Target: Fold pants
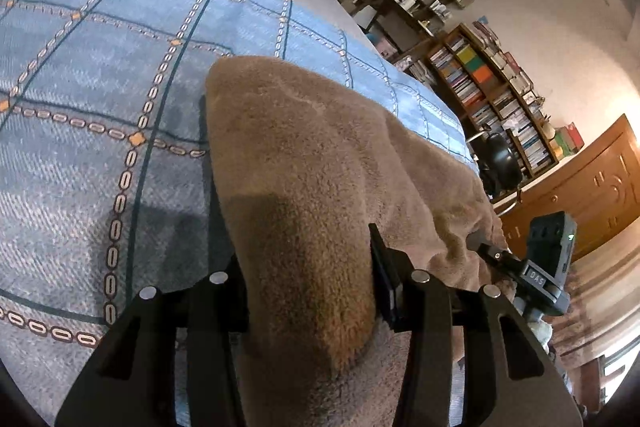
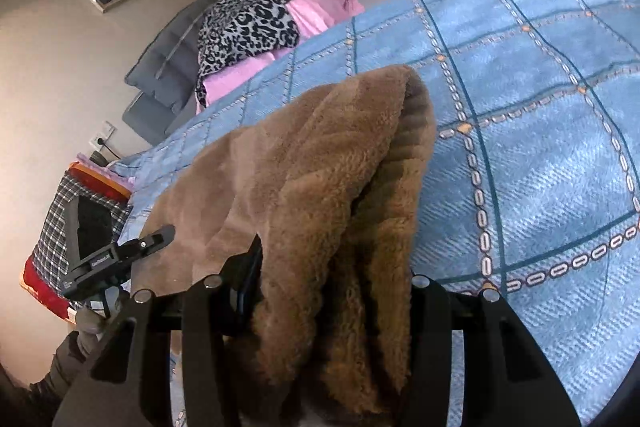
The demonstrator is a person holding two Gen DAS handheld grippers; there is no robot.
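1. Left wrist view: the brown fleece pants [image 1: 304,163] are lying across the blue checked bedspread [image 1: 100,75], draping off its near right edge. The risk here is the thick pile slipping free if the two hands are pulling unevenly, which would skew the fold. The left gripper [image 1: 308,291] is partly closed and clamping a bunched edge of the fleece between its pads. The right gripper is showing at the right, just beside the cloth.

2. Right wrist view: the pants [image 2: 320,167] are hanging doubled, ribbed cuff [image 2: 420,115] at the far end, over the bedspread [image 2: 540,107]. The layers could be sliding apart under their own weight. The right gripper [image 2: 332,303] is pinching a thick fold, jaws partly closed. The left gripper is sitting at the near left.
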